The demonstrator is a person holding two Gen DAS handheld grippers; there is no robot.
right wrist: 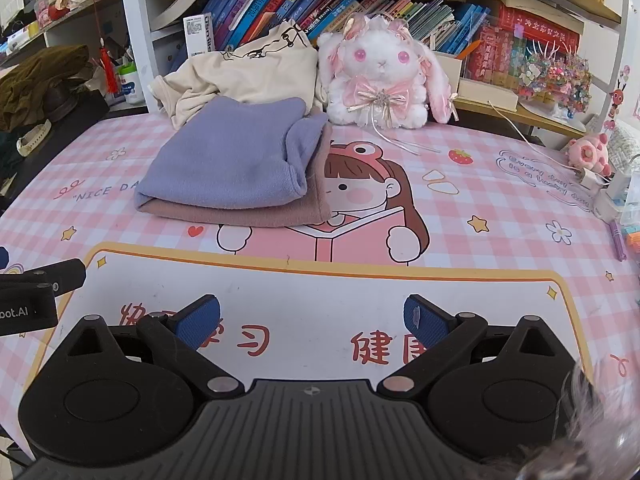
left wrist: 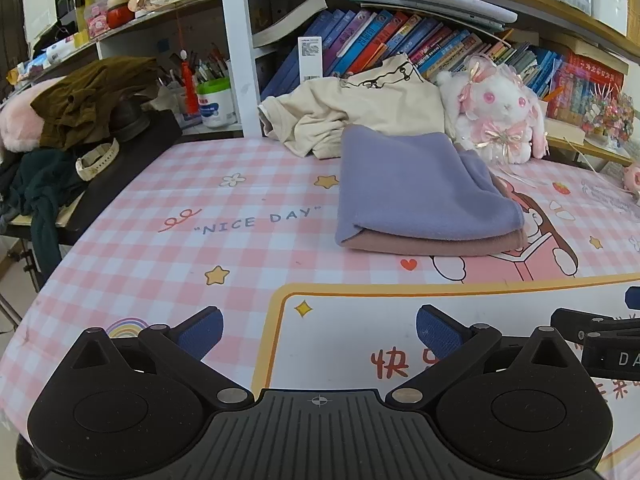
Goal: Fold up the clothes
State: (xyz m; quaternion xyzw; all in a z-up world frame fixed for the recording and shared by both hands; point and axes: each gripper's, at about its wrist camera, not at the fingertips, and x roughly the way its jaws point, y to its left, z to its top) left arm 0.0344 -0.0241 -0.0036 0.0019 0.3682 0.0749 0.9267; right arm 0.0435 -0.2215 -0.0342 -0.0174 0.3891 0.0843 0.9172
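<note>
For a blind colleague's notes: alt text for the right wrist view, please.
The open right gripper hovers empty over a pink cartoon desk mat; beyond lie a folded purple cloth on a pink one, a crumpled cream shirt and a plush rabbit.

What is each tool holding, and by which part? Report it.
Nothing is held. The left tool and right tool are both open over the desk mat, short of the folded purple garment.
</note>
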